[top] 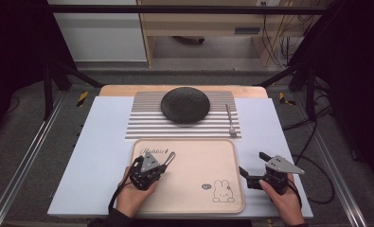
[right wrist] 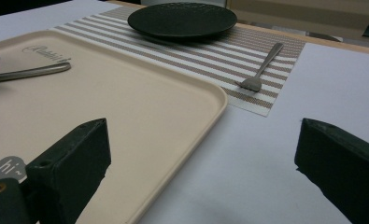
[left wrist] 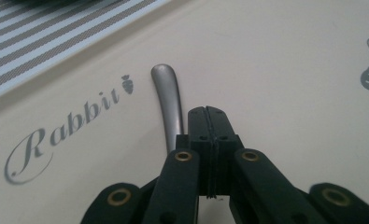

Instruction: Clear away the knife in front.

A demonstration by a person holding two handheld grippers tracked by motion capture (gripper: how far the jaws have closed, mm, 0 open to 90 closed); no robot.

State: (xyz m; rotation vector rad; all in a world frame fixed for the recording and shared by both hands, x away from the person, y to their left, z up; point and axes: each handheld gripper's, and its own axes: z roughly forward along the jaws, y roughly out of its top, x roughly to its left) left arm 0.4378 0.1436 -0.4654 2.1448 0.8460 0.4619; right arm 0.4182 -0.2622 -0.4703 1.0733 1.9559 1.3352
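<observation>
A beige tray [top: 199,158] printed with "Rabbit" and a bunny lies at the table's near edge. My left gripper [top: 164,165] rests low over the tray's left part, shut on a metal utensil [top: 170,157]. The utensil's rounded handle [left wrist: 166,93] sticks out past the closed jaws [left wrist: 205,114], and its other end is hidden. The same handle [right wrist: 32,72] shows in the right gripper view. My right gripper [top: 251,162] is open just right of the tray, over the white table, with nothing between its jaws [right wrist: 201,154].
A black plate [top: 185,104] sits on a striped placemat [top: 146,120] beyond the tray. A fork [top: 230,120] lies on the mat's right edge, tines toward me. The white table board [top: 94,156] extends on both sides, with metal frame rails beyond it.
</observation>
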